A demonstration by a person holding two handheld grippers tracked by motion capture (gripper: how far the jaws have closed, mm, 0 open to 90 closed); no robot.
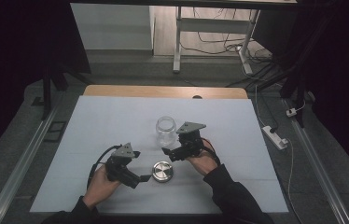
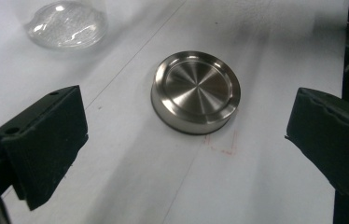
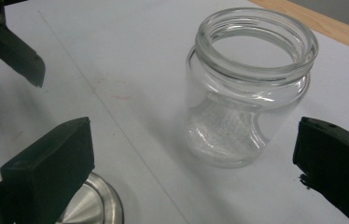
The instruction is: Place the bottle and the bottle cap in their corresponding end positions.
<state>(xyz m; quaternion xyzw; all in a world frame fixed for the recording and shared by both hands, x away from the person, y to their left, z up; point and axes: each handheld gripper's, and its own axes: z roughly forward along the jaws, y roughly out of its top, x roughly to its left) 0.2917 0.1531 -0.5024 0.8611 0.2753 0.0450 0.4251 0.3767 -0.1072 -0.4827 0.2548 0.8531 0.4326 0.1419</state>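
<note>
An open clear glass jar (image 1: 165, 130) stands upright mid-table. Nearer me a round steel lid (image 1: 162, 171) lies flat on the white sheet. My left gripper (image 1: 139, 167) sits just left of the lid and is open. In the left gripper view the lid (image 2: 196, 91) lies ahead of the spread jaws of that gripper (image 2: 186, 144), untouched, with the jar's base (image 2: 65, 23) beyond. My right gripper (image 1: 169, 148) is open, just right of and nearer than the jar. The right gripper view has the jar (image 3: 249, 84) ahead of its own gripper (image 3: 191, 163), apart from both jaws, and the lid's edge (image 3: 88, 205) below.
A white sheet (image 1: 116, 121) covers the table, with a wooden strip (image 1: 163, 91) at the far edge. One jaw of the left gripper (image 3: 18, 51) shows at top left of the right gripper view. On the floor lie a power strip (image 1: 275, 136) and cables.
</note>
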